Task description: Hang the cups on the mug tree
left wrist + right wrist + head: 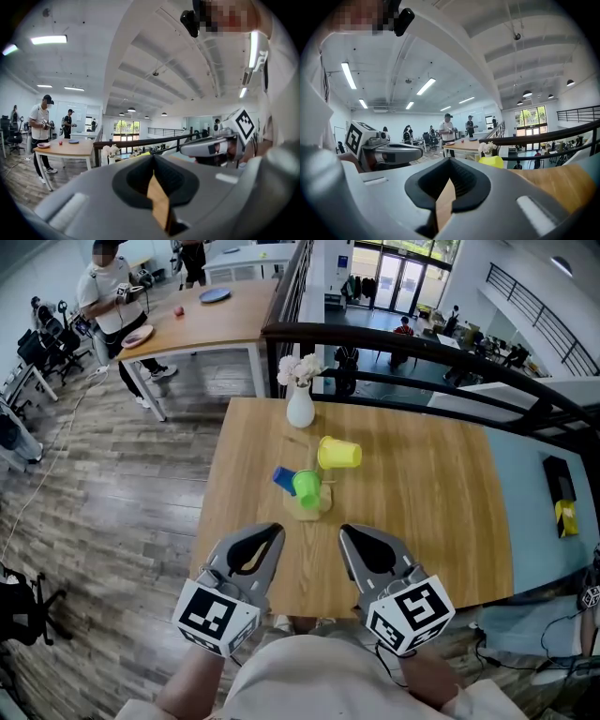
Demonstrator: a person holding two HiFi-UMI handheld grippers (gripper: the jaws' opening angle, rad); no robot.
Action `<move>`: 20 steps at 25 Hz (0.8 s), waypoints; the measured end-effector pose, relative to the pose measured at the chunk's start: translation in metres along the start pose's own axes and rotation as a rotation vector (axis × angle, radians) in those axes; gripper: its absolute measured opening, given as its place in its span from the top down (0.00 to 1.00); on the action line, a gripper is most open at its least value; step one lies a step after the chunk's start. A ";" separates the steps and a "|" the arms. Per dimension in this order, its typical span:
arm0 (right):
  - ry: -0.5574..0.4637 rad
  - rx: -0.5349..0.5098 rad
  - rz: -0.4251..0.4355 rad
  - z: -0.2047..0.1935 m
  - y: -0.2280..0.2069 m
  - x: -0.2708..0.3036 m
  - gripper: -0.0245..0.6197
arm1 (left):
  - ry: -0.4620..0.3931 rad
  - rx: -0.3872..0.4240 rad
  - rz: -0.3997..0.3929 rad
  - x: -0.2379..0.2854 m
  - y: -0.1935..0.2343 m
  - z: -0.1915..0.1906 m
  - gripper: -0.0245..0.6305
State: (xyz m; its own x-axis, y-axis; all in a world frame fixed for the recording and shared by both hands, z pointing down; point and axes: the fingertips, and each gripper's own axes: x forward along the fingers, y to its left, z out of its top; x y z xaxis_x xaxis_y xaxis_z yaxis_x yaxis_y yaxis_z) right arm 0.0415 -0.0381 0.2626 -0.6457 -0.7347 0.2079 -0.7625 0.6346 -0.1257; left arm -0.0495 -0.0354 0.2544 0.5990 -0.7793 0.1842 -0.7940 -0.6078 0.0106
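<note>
1. The left gripper [275, 532] is clenched with nothing in it; the left gripper view shows its jaws pressed together.
2. The right gripper [348, 532] is clenched and empty too, its jaws meeting at the tips in the right gripper view.
3. Both grippers hover side by side over the near edge of the wooden table [422, 521], well apart from the cups.
4. The mug tree [314, 504] stands near the middle of the table.
5. The yellow cup [338, 454], green cup [307, 487] and blue cup [284, 479] cluster at the tree, turned on their sides; they look hung on it.
6. A white vase [300, 407] of flowers stands just beyond them.
</note>
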 end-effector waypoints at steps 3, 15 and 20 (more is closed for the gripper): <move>0.001 -0.005 -0.002 -0.002 0.001 0.000 0.96 | 0.003 0.000 -0.003 0.001 -0.001 -0.003 0.96; -0.003 -0.001 -0.035 -0.001 -0.013 -0.004 0.96 | 0.036 -0.001 0.000 0.008 -0.001 -0.014 0.96; -0.009 0.011 -0.032 -0.002 -0.011 -0.004 0.96 | 0.042 0.005 -0.006 0.009 -0.003 -0.014 0.96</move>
State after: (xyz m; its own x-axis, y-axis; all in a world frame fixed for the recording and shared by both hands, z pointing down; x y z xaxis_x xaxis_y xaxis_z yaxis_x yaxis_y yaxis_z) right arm 0.0526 -0.0419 0.2647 -0.6217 -0.7565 0.2030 -0.7829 0.6084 -0.1301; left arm -0.0434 -0.0387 0.2697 0.5989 -0.7687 0.2248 -0.7898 -0.6134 0.0065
